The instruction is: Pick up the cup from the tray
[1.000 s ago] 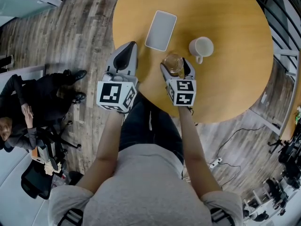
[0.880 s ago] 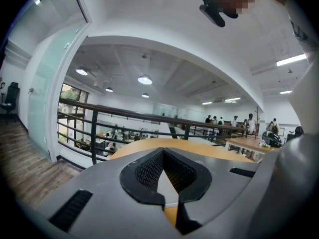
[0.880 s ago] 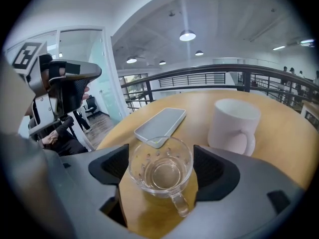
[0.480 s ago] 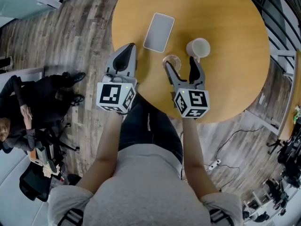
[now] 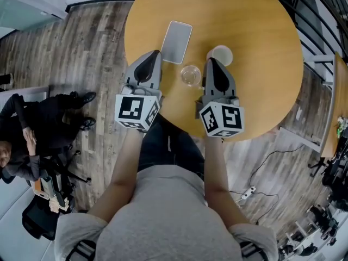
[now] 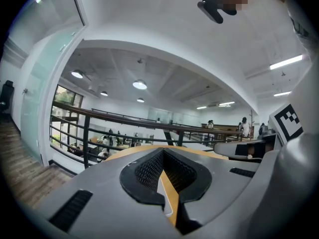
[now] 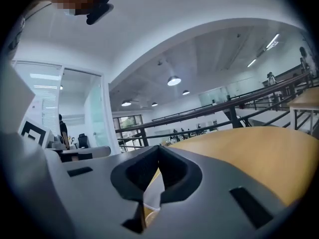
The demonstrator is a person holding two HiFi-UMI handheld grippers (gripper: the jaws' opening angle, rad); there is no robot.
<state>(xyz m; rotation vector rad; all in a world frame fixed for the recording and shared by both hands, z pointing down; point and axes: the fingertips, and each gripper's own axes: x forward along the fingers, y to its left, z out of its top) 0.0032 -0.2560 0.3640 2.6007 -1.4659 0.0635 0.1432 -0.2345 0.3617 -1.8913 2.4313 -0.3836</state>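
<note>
One round wooden table (image 5: pixel 261 48). One white rectangular tray (image 5: pixel 177 41), bare. Two grippers: your left gripper (image 5: pixel 151 58) jaws together, empty; your right gripper (image 5: pixel 211 64) jaws just closed, nothing between. One white ceramic mug (image 5: pixel 222 53). One clear glass cup (image 5: pixel 191 75), on table near tray. Pick-up looks finished; next, back off without clipping glass.

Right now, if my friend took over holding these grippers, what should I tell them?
Left gripper: shut, empty, near the tray.
Right gripper: jaws have just closed, nothing between them, next to the mug.
Tray: bare. The glass stands on the table between the grippers. The mug is on the table too.
Done: no cup is on the tray.
Left: probably nothing, unless a cup must be held up.
</note>
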